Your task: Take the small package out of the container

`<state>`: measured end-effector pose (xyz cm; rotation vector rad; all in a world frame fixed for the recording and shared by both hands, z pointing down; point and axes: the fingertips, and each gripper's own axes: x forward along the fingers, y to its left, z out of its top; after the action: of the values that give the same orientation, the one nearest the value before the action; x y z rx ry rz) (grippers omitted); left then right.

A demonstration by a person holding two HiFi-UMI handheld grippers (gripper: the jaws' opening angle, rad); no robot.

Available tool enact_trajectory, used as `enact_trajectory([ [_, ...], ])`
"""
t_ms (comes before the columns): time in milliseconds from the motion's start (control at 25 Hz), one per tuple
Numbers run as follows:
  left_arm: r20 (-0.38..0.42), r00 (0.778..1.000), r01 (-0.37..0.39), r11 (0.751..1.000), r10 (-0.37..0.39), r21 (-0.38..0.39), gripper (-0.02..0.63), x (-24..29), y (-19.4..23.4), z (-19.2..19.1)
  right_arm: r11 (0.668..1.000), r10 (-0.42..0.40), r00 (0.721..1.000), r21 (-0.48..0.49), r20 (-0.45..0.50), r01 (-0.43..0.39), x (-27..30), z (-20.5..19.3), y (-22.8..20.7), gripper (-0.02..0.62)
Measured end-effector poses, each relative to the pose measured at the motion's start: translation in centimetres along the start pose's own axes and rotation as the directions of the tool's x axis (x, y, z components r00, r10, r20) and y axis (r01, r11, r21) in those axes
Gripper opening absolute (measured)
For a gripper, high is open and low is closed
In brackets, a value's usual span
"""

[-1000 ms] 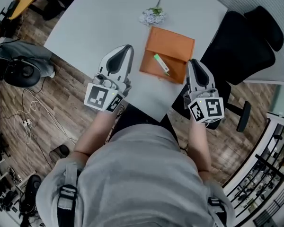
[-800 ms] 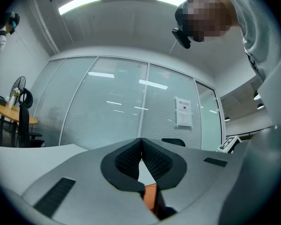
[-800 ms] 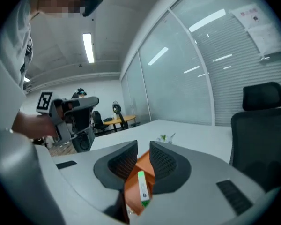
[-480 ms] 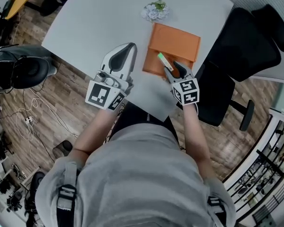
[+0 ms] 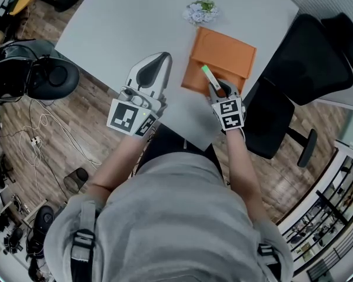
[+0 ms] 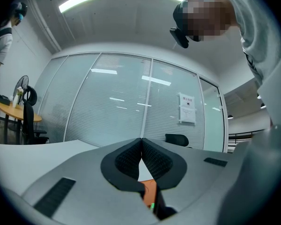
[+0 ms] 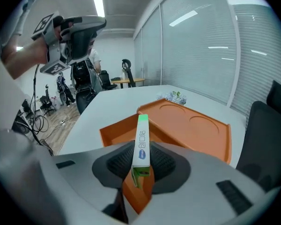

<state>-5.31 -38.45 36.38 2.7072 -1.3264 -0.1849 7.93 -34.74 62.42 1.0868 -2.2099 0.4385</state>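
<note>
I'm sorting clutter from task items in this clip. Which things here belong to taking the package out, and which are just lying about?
Belongs to the job:
small package, resting on the orange container
right tongs, jaws closing with that package between them

Just lying about:
bunch of flowers on the white table
black office chair
left tongs, shut, holding nothing

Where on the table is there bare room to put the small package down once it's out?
The wide bare table left of the orange container, beyond the left gripper, up to the flowers. Crowded: the near-right corner, where the right gripper is closing its jaws on the small package.
</note>
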Motion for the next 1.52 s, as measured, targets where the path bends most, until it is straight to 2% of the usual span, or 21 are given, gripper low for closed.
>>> enact_trajectory([
  [120, 0.014, 1.000, 0.002, 1.000, -0.002, 0.004, 0.020, -0.5, -0.8, 0.7, 1.000, -0.005, 0.997, 0.018, 0.071, 0.004, -2.7, 2.0, 0.2, 0.114],
  [240, 0.033, 0.999, 0.014, 1.000, -0.014, 0.010, 0.020, -0.4, -1.0, 1.4, 0.997, -0.049, 0.984, 0.061, 0.169, 0.039, -5.5, 5.0, -0.7, 0.114],
  [360, 0.045, 0.999, 0.016, 1.000, -0.017, 0.020, 0.020, 0.0, -1.5, 2.1, 0.990, -0.105, 0.956, 0.121, 0.273, 0.074, -8.8, 7.7, -2.4, 0.114],
  [480, 0.050, 0.999, 0.008, 0.999, -0.010, 0.039, 0.020, 0.3, -2.4, 3.3, 0.985, -0.147, 0.921, 0.136, 0.360, 0.104, -13.2, 10.5, -3.6, 0.112],
  [600, 0.064, 0.998, 0.003, 0.998, -0.008, 0.067, 0.020, 1.3, -2.3, 4.4, 0.979, -0.192, 0.871, 0.152, 0.453, 0.137, -16.6, 13.7, -5.0, 0.112],
  [760, 0.082, 0.997, -0.001, 0.997, -0.005, 0.079, 0.020, 4.0, -0.8, 4.4, 0.960, -0.268, 0.778, 0.221, 0.568, 0.170, -18.6, 17.0, -8.2, 0.112],
  [880, 0.097, 0.995, 0.002, 0.997, -0.010, 0.083, 0.020, 3.7, -1.5, 4.9, 0.947, -0.319, 0.704, 0.252, 0.634, 0.201, -21.5, 18.1, -8.4, 0.112],
  [960, 0.105, 0.994, 0.005, 0.996, -0.014, 0.084, 0.020, 3.4, -1.8, 5.4, 0.942, -0.333, 0.672, 0.259, 0.661, 0.213, -23.0, 18.7, -8.1, 0.112],
  [1040, 0.113, 0.993, 0.009, 0.997, -0.019, 0.081, 0.020, 3.2, -1.9, 5.9, 0.939, -0.343, 0.656, 0.260, 0.673, 0.224, -24.0, 19.3, -7.7, 0.112],
  [1200, 0.120, 0.993, 0.013, 0.997, -0.022, 0.078, 0.020, 3.7, -2.6, 6.4, 0.938, -0.346, 0.640, 0.257, 0.686, 0.231, -25.5, 19.9, -7.8, 0.112],
  [1520, 0.129, 0.991, 0.011, 0.996, -0.022, 0.083, 0.020, 2.7, -4.4, 6.9, 0.932, -0.361, 0.599, 0.278, 0.715, 0.230, -28.2, 19.2, -6.9, 0.112],
])
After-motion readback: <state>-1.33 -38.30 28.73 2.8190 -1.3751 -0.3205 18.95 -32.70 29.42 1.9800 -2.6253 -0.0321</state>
